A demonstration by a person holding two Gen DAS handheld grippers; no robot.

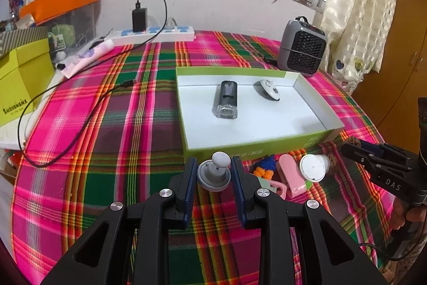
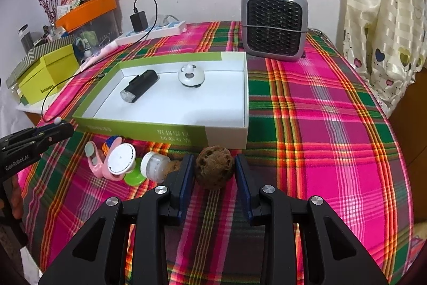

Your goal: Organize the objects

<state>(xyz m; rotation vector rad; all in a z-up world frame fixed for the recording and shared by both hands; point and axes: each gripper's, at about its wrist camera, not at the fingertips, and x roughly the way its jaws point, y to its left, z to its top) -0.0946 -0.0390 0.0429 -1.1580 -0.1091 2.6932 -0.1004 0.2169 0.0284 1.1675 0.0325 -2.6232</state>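
Left wrist | left gripper (image 1: 213, 172) pinching grey knob (image 1: 213, 175) | right gripper (image 2: 214, 171) pinching brown ball (image 2: 214, 167)

"DAS" on the right gripper (image 1: 349, 144); "GenRobot.AI" on the left gripper (image 2: 57, 128); "SHISHONGNX", roughly, on the yellow box (image 1: 21, 76)

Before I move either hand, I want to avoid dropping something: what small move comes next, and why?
Probably lift both hands and carry their loads over the box's near wall. The left gripper appears shut on the grey knob toy, and the right gripper seems to hold the brown pitted ball, though its right pad looks barely touching. The box floor has room beside the black flashlight.
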